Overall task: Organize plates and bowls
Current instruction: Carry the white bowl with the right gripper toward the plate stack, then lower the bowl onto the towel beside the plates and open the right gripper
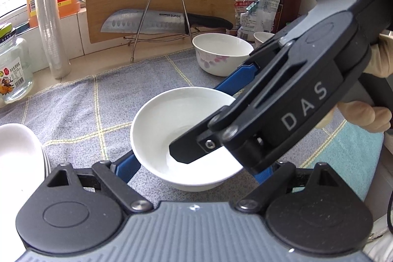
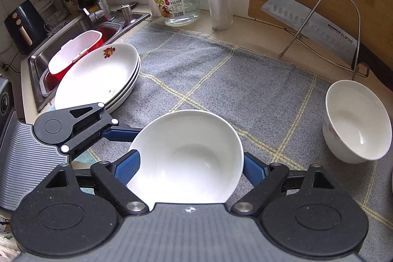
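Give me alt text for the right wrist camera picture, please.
A plain white bowl sits between the right claw's blue fingers on a gray checked mat. Stacked white plates lie left beside the sink, and a flowered bowl stands right.
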Motion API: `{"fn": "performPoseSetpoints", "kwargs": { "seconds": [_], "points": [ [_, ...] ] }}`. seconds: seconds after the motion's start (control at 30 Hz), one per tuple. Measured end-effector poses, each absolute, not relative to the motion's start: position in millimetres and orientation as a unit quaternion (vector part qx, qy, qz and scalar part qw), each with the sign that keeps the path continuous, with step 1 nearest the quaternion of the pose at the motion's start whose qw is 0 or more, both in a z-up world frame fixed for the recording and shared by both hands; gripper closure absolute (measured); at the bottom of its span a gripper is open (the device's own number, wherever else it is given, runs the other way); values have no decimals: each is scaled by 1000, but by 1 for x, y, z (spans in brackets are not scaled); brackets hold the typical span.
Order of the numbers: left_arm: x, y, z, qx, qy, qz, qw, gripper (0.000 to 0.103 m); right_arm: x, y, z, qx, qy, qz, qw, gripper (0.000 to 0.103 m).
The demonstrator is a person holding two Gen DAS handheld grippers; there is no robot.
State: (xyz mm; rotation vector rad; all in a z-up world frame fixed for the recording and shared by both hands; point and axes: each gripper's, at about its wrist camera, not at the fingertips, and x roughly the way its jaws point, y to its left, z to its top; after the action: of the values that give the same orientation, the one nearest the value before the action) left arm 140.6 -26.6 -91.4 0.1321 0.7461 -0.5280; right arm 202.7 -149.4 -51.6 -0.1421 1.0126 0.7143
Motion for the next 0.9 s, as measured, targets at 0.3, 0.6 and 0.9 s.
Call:
{"fn": "performPoseSetpoints", "kwargs": {
  "seconds": [0.3,0.6,0.9],
  "points": [
    [140,-28,-93,65,361,-258,894,11,204,-150,-59,-58,482,327,811,11],
    [139,-31,-93,73,362,-257,893,10,203,-152,-60,-52,482,331,810,7],
    [128,-23,-85,74,351,-257,897,3,195,-157,-52,-83,447,305,837,0]
  ]
}}
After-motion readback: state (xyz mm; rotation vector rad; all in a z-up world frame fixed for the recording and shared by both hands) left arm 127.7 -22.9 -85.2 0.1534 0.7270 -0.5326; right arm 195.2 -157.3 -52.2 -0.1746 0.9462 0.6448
